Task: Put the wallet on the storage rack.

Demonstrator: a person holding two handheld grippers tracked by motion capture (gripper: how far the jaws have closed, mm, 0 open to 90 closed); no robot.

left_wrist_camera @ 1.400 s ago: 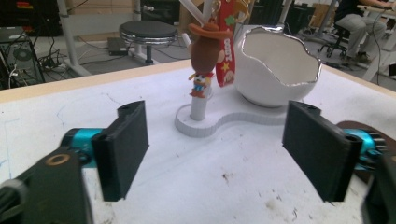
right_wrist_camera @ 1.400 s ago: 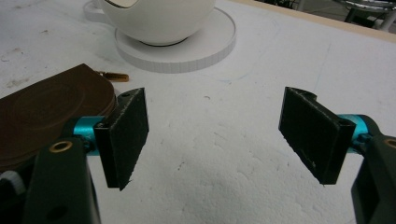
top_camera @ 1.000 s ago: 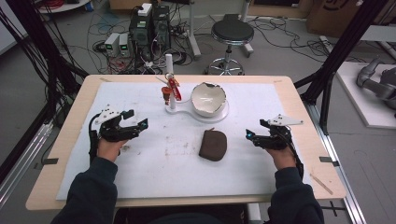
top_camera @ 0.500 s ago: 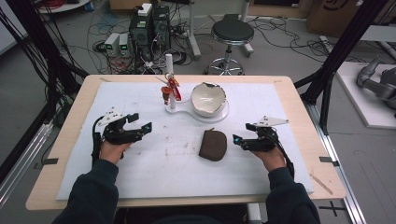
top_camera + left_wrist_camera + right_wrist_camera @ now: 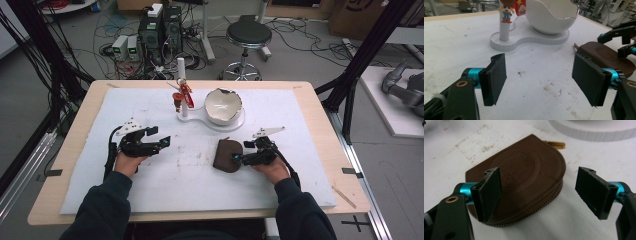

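dark sleeves at six o'clock on the high view, forearms reaching forward over white foam sheet (image 5: 300,125) on a pale wooden table (image 5: 75,200).

right gripper (image 5: 239,158) at four o'clock, jaws spread wide, empty, tips level with the right edge of brown leather coin pouch (image 5: 226,155). pouch flat on the sheet just right of centre, zip closed along its curved edge, embossed round stamp on top, small gold zip pull (image 5: 554,144) at its far side. seen from the right gripper view, pouch (image 5: 524,177) low between the two jaws, one jaw over its near left corner, the other clear of it on the right; no contact visible.

left gripper (image 5: 155,142) at nine o'clock, also spread wide and empty, well apart from the pouch, aimed toward it.

farther off, around twelve o'clock, white stand (image 5: 200,117) with a post carrying a small red figure (image 5: 184,95), and a white bowl shaped like a cracked eggshell (image 5: 223,106) on its base.

judged progress: early. approach nearly finished, grasp of the pouch not yet made, lifting or opening all left to do.
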